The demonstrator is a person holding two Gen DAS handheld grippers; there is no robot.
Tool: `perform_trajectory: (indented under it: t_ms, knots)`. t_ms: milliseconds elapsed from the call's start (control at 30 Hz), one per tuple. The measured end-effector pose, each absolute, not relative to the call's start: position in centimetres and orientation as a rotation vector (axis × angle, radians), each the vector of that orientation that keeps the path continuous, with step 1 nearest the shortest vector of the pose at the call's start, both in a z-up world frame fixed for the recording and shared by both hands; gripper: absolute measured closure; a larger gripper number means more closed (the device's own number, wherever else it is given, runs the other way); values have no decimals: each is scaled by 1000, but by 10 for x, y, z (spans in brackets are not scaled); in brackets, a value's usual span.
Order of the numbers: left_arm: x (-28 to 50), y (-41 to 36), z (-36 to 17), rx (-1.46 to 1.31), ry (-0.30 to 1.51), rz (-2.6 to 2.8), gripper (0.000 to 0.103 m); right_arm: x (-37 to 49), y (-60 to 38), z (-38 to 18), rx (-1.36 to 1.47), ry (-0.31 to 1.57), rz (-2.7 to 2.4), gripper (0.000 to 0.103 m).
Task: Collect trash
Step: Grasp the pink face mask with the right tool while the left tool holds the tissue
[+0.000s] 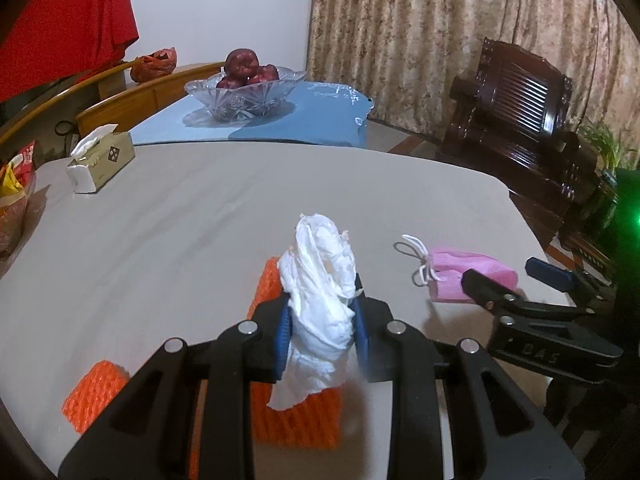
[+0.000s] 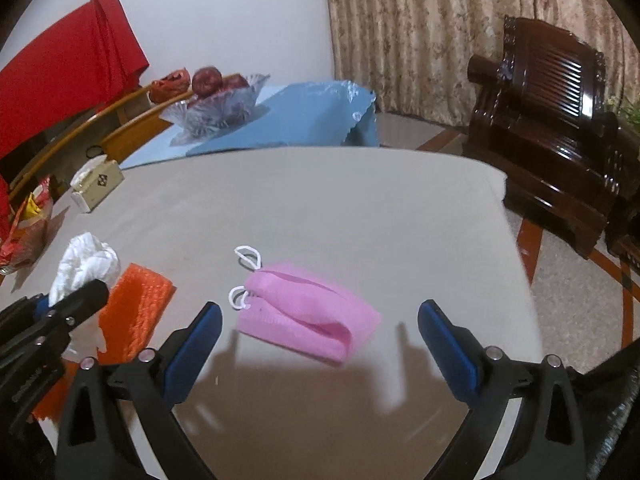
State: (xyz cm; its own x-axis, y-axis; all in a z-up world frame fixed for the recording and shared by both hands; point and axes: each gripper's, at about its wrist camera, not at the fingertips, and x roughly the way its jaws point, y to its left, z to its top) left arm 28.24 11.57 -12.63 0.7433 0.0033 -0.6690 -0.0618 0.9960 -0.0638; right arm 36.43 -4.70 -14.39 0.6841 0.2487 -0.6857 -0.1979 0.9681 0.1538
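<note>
My left gripper [image 1: 320,320] is shut on a crumpled white tissue [image 1: 324,280], held a little above the grey table [image 1: 160,220]. Under it lie pieces of orange foam fruit netting [image 1: 298,420], one more at the left [image 1: 94,396]. A folded pink face mask [image 2: 308,320] with white ear loops lies flat on the table. My right gripper [image 2: 320,332] stands open, its blue pads [image 2: 448,348] wide on either side of the mask's near end, not touching it. In the left wrist view the mask [image 1: 472,272] is partly behind the right gripper [image 1: 516,280].
A tissue box [image 1: 102,160] sits at the table's far left, snack bags [image 1: 14,192] beside it. A glass bowl of red fruit [image 1: 244,88] stands on a blue-covered table behind. A dark wooden armchair [image 2: 552,128] stands off the table's right edge.
</note>
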Motion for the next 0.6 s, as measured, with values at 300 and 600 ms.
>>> perform_trajectory:
  t_ms: [300,600]
  knots:
    - [288,116,-128,-88,738,35,78,381,-43,-156,96,871,300,58]
    - [278,107,-115,-78,719,17,78,355,-58,-140,141,828,316,64]
